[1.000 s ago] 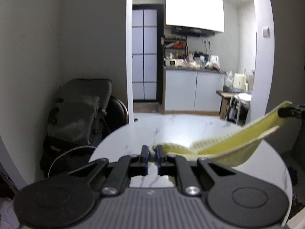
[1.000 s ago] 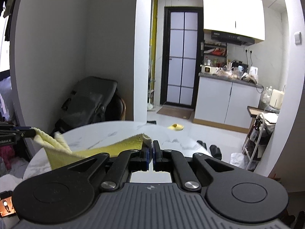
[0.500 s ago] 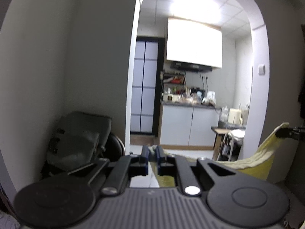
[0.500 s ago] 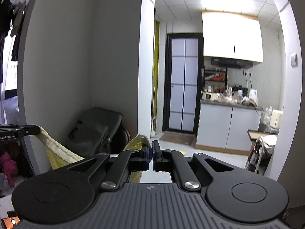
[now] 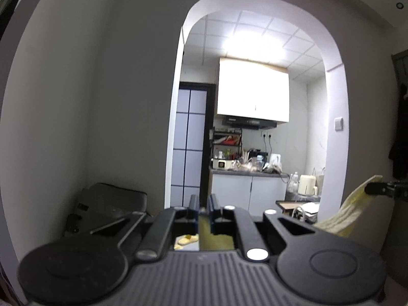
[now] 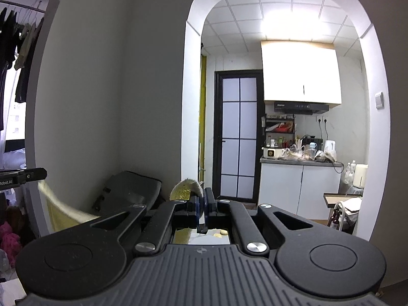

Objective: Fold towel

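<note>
Towel [image 5: 349, 214], yellow, hangs in the air between your two hands, with a corner pinched in each. Your left tongs [image 5: 203, 207] are closed on one corner, the cloth showing just below the fingers. Your right tongs [image 6: 203, 202] are clamped on the other corner, which curls up above the fingertips. Both cameras face the arched doorway [image 6: 193, 35] into the kitchen.
</note>
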